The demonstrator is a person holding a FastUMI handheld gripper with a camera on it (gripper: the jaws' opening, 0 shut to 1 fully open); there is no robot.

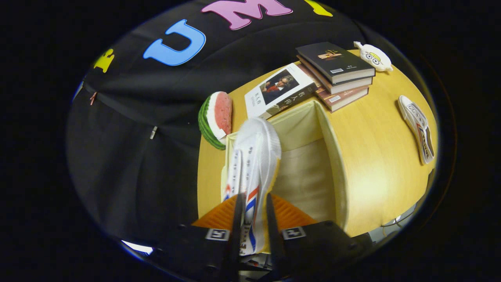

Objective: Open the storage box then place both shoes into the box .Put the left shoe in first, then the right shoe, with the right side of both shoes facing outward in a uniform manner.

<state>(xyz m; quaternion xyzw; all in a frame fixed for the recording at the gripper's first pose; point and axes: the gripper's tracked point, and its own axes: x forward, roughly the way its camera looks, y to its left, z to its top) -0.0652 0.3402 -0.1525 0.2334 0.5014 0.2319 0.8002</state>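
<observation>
Shoe point(254, 156), white, pinched between closed gripper point(252, 223) fingers, hanging over open box point(332, 156) for lowering; second shoe point(419, 127) waits on table point(375, 129).

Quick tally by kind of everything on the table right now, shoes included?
Shoes: 2, one held in the gripper over the box, one lying on the table
Storage box: 1
Books: 4, three stacked, one beside them
Watermelon toy: 1
White cartoon toy: 1
Total: 9
</observation>
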